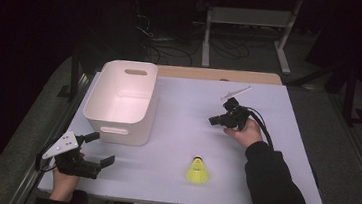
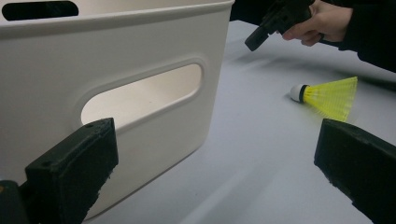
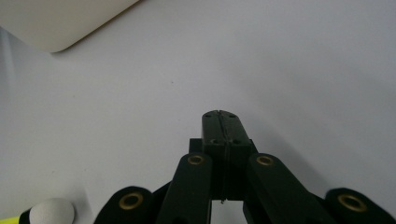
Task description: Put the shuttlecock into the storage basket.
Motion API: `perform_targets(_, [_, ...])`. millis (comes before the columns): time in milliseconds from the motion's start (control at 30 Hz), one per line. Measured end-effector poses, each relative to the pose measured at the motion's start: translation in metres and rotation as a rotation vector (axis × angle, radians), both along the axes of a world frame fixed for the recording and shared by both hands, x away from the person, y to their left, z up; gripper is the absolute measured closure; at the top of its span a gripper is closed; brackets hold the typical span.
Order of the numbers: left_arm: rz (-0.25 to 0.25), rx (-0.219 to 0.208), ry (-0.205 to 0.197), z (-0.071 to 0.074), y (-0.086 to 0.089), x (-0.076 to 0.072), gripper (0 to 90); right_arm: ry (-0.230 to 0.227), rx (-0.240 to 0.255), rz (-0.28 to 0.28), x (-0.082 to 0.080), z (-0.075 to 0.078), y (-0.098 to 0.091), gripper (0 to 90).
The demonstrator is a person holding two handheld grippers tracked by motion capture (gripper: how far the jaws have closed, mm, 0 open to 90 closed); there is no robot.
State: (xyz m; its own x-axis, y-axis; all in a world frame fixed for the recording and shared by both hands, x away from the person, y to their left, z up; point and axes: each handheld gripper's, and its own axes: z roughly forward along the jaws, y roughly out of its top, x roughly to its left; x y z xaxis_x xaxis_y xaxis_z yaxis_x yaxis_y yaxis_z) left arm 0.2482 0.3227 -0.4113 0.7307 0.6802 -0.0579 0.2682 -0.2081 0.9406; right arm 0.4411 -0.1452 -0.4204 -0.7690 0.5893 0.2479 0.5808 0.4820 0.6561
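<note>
High view, yellow shuttlecock [image 1: 198, 171], white cork

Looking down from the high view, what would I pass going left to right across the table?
Left gripper → white bin → yellow shuttlecock → right gripper, held in the person's right hand.
</note>
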Motion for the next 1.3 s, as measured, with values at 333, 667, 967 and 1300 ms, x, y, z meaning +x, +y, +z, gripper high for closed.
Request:
perform_targets(333, [-0.001,-0.002,0.0,0.0,0.0,0.0,0.0,-0.003,0.025,-0.007,-0.01,0.002,-0.009,88.5])
perform_targets(667, [-0.004,-0.007,-0.001,0.0,0.0,0.0,0.0,-0.002,0.026,0.007,-0.032,0.002,-0.018,88.5])
perform_targets(967, [-0.001,-0.008,-0.001,0.0,-0.001,0.0,0.0,0.008,0.025,0.057,-0.053,-0.001,-0.018,88.5])
perform_targets(1300, [0.0,-0.008,-0.001,0.0,0.0,0.0,0.0,0.014,0.021,0.113,-0.071,0.002,-0.012,88.4])
